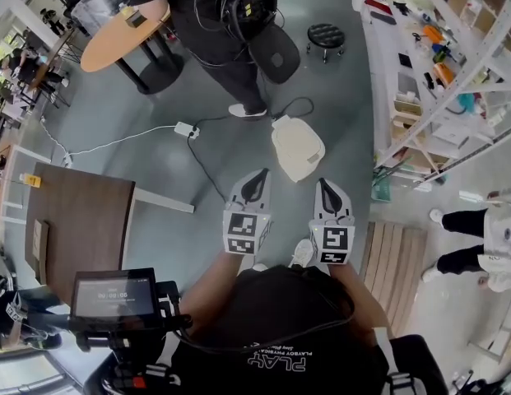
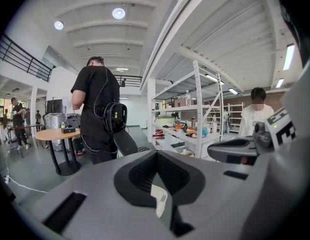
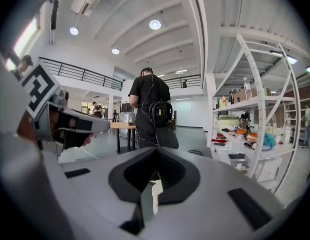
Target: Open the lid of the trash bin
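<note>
A cream trash bin (image 1: 298, 146) with its lid down stands on the grey floor, just ahead of both grippers. My left gripper (image 1: 257, 177) hangs near the bin's front left, its jaws together and holding nothing. My right gripper (image 1: 325, 185) hangs near the bin's front right, likewise shut and empty. Neither touches the bin. In the left gripper view the left gripper (image 2: 157, 156) points level into the room, and only a cream sliver of the trash bin (image 2: 158, 198) shows through the slit. The right gripper (image 3: 155, 154) shows the same sliver of the bin (image 3: 155, 193).
A person in black (image 1: 239, 23) stands beyond the bin, with a white power strip (image 1: 187, 128) and cable on the floor. Shelving (image 1: 436, 64) lines the right, a wooden pallet (image 1: 395, 262) lies at the near right, and a brown table (image 1: 74, 220) stands left.
</note>
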Motion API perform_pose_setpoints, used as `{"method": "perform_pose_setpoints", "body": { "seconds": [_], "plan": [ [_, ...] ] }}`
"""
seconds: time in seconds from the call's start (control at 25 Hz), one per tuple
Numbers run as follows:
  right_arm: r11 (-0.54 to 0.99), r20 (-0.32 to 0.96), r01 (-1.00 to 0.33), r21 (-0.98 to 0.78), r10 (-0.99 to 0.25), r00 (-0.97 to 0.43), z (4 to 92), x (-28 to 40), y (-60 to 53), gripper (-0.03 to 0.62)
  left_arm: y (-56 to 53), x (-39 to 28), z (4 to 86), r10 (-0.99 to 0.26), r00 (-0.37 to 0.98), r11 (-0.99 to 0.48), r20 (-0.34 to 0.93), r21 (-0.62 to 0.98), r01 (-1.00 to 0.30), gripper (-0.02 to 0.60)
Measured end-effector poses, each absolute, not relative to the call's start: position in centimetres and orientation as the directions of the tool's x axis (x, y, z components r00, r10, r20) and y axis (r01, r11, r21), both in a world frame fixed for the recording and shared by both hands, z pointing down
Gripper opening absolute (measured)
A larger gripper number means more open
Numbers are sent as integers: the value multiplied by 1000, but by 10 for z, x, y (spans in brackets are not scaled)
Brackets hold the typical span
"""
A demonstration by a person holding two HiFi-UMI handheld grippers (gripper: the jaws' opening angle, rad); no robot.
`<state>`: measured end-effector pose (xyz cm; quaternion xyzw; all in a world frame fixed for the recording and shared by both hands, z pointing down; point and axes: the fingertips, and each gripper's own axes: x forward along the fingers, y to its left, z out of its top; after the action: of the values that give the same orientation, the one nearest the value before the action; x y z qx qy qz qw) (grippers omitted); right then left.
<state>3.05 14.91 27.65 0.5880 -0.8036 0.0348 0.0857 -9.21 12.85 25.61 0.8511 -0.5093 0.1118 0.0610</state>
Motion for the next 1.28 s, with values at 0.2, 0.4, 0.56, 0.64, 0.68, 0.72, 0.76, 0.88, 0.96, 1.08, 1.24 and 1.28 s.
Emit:
{"method": "perform_pose_setpoints", "body": {
  "seconds": [0.2,0.4,0.56,0.64,0.68,0.72,0.76,0.88,0.96,1.08,1.24,1.28],
  "plan": [
    [306,179,-951,48,-939,-293,273,39,139,-5,123,-80,252,-853,457,-479,250,-32,-877,-3],
    [323,177,-946,40,-934,-311,271,56,124,-4,107,-62,245,-863,444,-466,241,-39,-884,-3],
    [337,176,-941,38,-929,-326,272,73,113,-4,96,-45,248,-872,427,-453,240,-65,-889,-3],
    [343,177,-939,37,-927,-331,272,78,109,-3,93,-38,249,-871,427,-454,241,-65,-889,-3],
    [344,176,-938,36,-926,-333,271,80,108,-4,92,-35,249,-871,429,-454,240,-60,-889,-3],
    [345,175,-938,36,-926,-334,271,81,107,-3,92,-33,248,-871,430,-454,239,-55,-889,-3],
    [347,174,-937,36,-926,-336,270,82,106,-4,91,-32,248,-871,430,-454,238,-54,-890,-3],
    [352,175,-935,38,-924,-340,271,85,106,-3,92,-28,248,-872,428,-452,239,-56,-890,-3],
    [352,175,-935,35,-924,-341,272,86,107,-5,93,-26,249,-871,426,-451,243,-56,-891,-3],
    [350,172,-936,28,-924,-341,272,90,107,-4,91,-26,248,-876,420,-447,239,-72,-892,-3],
    [344,179,-939,19,-925,-336,276,94,105,-3,88,-24,250,-875,418,-446,243,-71,-892,-3],
    [345,184,-938,17,-924,-337,278,93,104,-3,88,-24,252,-874,417,-446,248,-69,-893,-3]
  ]
}}
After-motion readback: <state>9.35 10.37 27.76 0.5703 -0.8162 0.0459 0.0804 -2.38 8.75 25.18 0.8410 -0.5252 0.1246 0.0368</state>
